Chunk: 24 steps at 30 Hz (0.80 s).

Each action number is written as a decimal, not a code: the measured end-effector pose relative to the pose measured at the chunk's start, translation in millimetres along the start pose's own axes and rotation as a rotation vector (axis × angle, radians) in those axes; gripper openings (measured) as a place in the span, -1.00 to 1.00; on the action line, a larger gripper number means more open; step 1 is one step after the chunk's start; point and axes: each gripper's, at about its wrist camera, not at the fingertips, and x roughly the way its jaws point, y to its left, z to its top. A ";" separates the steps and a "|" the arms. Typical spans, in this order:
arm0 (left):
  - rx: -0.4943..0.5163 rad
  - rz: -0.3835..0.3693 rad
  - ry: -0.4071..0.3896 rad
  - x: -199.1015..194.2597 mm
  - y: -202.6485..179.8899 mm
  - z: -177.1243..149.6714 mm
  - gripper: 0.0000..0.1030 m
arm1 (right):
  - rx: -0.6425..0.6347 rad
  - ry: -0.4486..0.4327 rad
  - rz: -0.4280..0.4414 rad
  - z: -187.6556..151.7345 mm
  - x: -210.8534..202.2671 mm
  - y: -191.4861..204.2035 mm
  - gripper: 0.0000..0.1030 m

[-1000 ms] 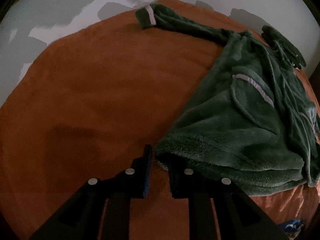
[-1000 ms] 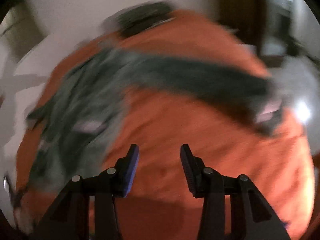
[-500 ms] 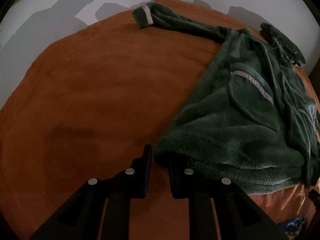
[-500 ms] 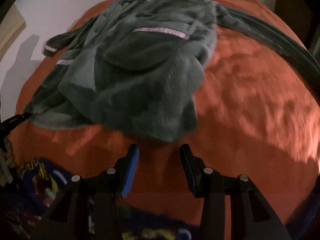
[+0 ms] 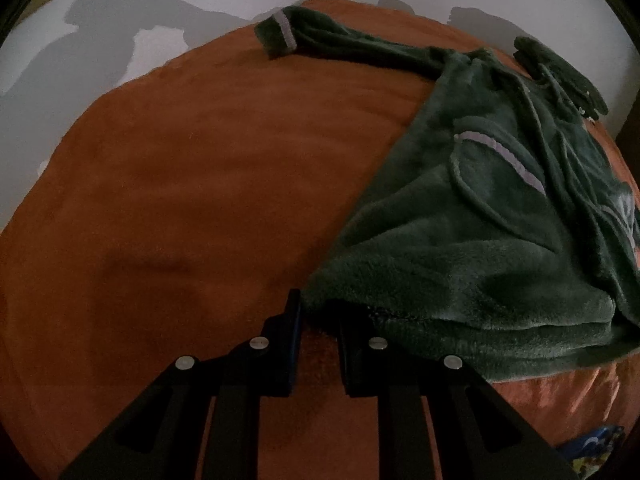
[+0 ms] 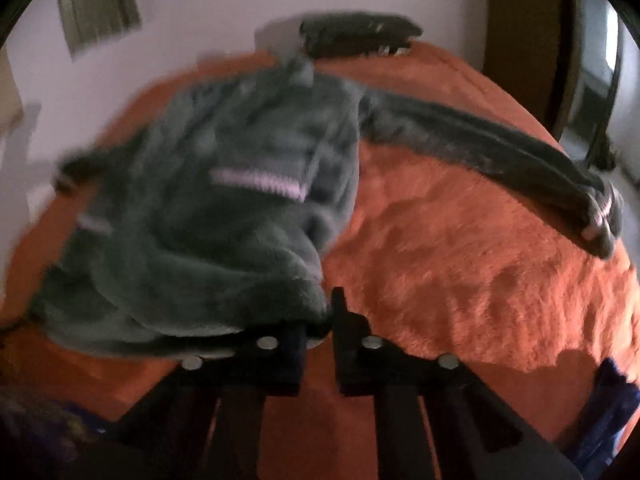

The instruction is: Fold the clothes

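Observation:
A green fleece robe point(image 5: 480, 220) lies spread on an orange blanket point(image 5: 180, 180). One sleeve with a pale-striped cuff point(image 5: 280, 32) stretches to the far left. My left gripper point(image 5: 318, 312) is shut on the robe's near hem corner, with fabric pinched at its tips. In the blurred right wrist view the robe point(image 6: 224, 232) bunches at the left and its other sleeve point(image 6: 520, 160) runs off to the right. My right gripper point(image 6: 320, 316) has its jaws closing tight on the other hem corner, and fleece sits between the fingertips.
A dark folded garment point(image 6: 356, 34) lies at the bed's far end against the white wall; it also shows as a dark green piece point(image 5: 560, 68). Blue patterned cloth point(image 6: 608, 400) hangs at the near bed edge. A wooden door frame point(image 6: 520, 20) stands at the right.
My right gripper swung across the bed to the robe's hem and went from open to shut on it. The left gripper kept its hold and did not move.

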 end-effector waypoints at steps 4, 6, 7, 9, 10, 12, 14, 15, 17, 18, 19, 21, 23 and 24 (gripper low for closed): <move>0.008 -0.009 -0.008 -1.7 -0.5 -2.2 -0.66 | 0.053 -0.049 -0.044 2.3 -30.4 -14.8 -0.90; 0.014 -0.014 -0.014 -2.9 -1.9 -3.7 -0.61 | 0.089 -0.039 -0.068 1.2 -38.9 -28.2 -0.91; 0.019 -0.016 -0.018 -3.7 -3.2 -4.8 -0.61 | 0.102 -0.027 -0.079 -0.1 -40.6 -34.3 -0.91; 0.039 -0.001 -0.044 -8.8 -7.3 -8.8 -0.65 | 0.102 0.002 -0.107 -9.9 -35.3 -40.6 -0.91; 0.050 0.008 -0.057 -11.4 -9.4 -11.0 -0.68 | 0.101 0.024 -0.119 -16.4 -31.6 -42.5 -0.91; 0.080 0.025 -0.075 -19.0 -13.7 -18.2 -0.80 | 0.113 0.066 -0.122 -27.2 -21.4 -45.3 -0.91; 0.095 0.045 -0.081 -25.7 -11.6 -24.6 -0.88 | 0.130 0.090 -0.118 -38.2 -21.3 -44.4 -0.91; 0.097 0.061 -0.084 -28.4 -8.3 -27.4 -0.93 | 0.133 0.093 -0.119 -42.7 -23.7 -42.7 -0.91; 0.100 0.093 -0.090 -33.4 -1.4 -32.9 -0.93 | 0.105 0.083 -0.123 -48.6 -30.7 -35.9 -0.91; 0.086 0.102 -0.074 -29.8 5.4 -34.1 -0.93 | 0.088 0.073 -0.125 -50.6 -34.2 -32.4 -0.91; 0.059 0.114 -0.047 -23.8 15.2 -35.0 -0.93 | 0.079 0.072 -0.129 -52.2 -34.3 -31.5 -0.91; -0.005 0.104 0.011 -12.2 32.2 -35.9 -0.93 | 0.098 0.099 -0.125 -54.2 -25.6 -36.9 -0.91; -0.046 0.069 0.027 -10.2 41.6 -34.9 -0.92 | 0.119 0.128 -0.120 -56.2 -16.0 -42.8 -0.91; -0.064 0.051 0.033 -9.8 45.7 -34.3 -0.92 | 0.130 0.143 -0.118 -57.2 -11.3 -45.8 -0.91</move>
